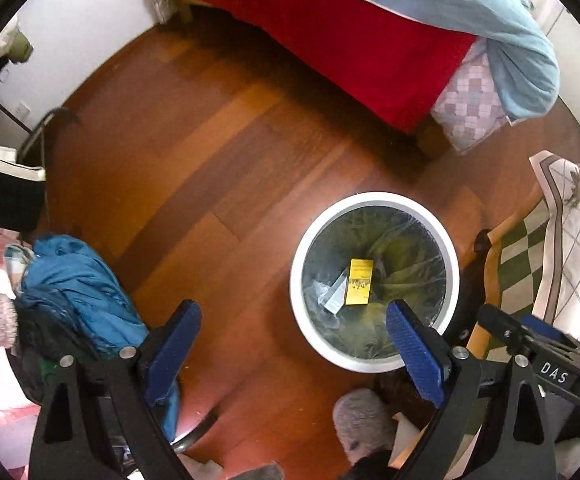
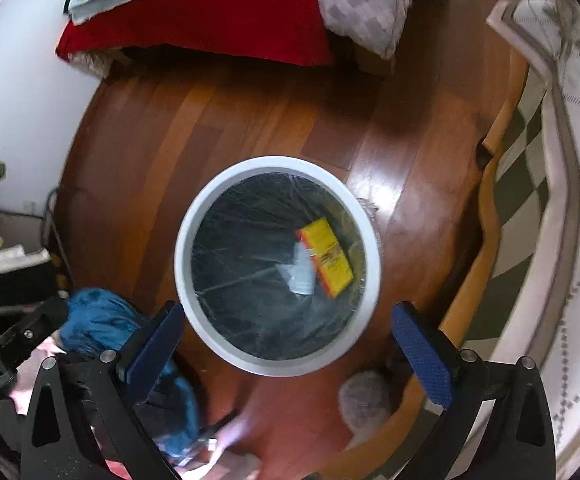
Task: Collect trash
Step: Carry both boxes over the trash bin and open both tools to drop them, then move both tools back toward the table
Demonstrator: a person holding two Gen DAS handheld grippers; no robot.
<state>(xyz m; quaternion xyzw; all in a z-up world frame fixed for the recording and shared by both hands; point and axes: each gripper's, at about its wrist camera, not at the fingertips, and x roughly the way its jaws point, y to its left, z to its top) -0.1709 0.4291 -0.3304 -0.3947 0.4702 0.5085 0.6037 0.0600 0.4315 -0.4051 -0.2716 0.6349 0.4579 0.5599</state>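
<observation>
A round white trash bin (image 1: pixel 453 264) with a clear liner stands on the wooden floor; it also shows in the right wrist view (image 2: pixel 184 256). Inside lie a yellow box (image 1: pixel 359 282) (image 2: pixel 328 262) and a clear wrapper (image 1: pixel 332 296) (image 2: pixel 300 276). My left gripper (image 1: pixel 294 344) is open and empty, above the floor just left of the bin. My right gripper (image 2: pixel 286 344) is open and empty, above the bin's near rim. The right gripper's body (image 1: pixel 538 356) shows at the right edge of the left wrist view.
A bed with a red blanket (image 1: pixel 330 36) and light blue cover (image 1: pixel 470 12) stands at the back. Blue clothing (image 1: pixel 74 284) lies at the left. A wooden chair with a checked cushion (image 2: pixel 522 184) is at the right. A grey slipper (image 1: pixel 362 420) lies near the bin.
</observation>
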